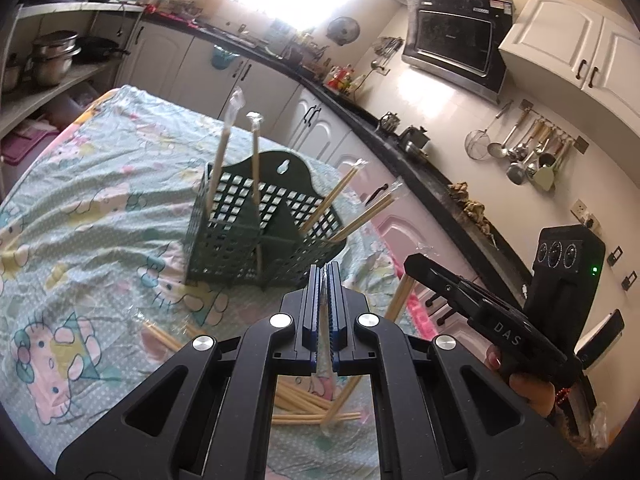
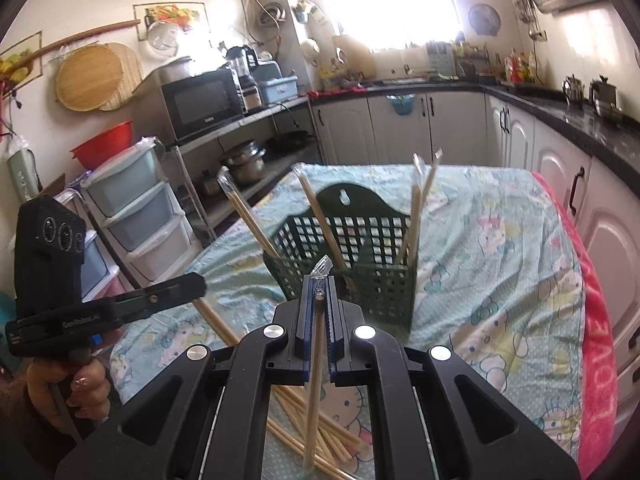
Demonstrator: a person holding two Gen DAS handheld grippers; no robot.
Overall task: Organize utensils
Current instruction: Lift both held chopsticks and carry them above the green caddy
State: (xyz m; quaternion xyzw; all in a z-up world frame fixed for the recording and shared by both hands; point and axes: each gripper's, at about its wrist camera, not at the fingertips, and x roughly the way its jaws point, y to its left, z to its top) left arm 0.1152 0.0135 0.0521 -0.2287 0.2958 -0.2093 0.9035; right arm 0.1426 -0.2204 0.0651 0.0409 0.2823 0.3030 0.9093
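Loose chopsticks (image 2: 320, 432) lie nearest, on the tablecloth (image 2: 500, 240) on the near side of the green basket (image 2: 360, 272). Right gripper (image 2: 320, 300) pinches one wrapped pair (image 2: 314, 380), jaws nearly closed on it. Left gripper (image 1: 323, 280) likewise clamps a wrapped pair (image 1: 334, 408). Judgement: carry each tip over the basket rim, avoid the pairs already standing inside, lower before releasing.

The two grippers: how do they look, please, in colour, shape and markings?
Both are black. The left gripper and the right gripper have flat blue pads, forked arms and round silver bolts. From the side, the right one shows white letters DAS. Its handle block has three round dials and a green light.
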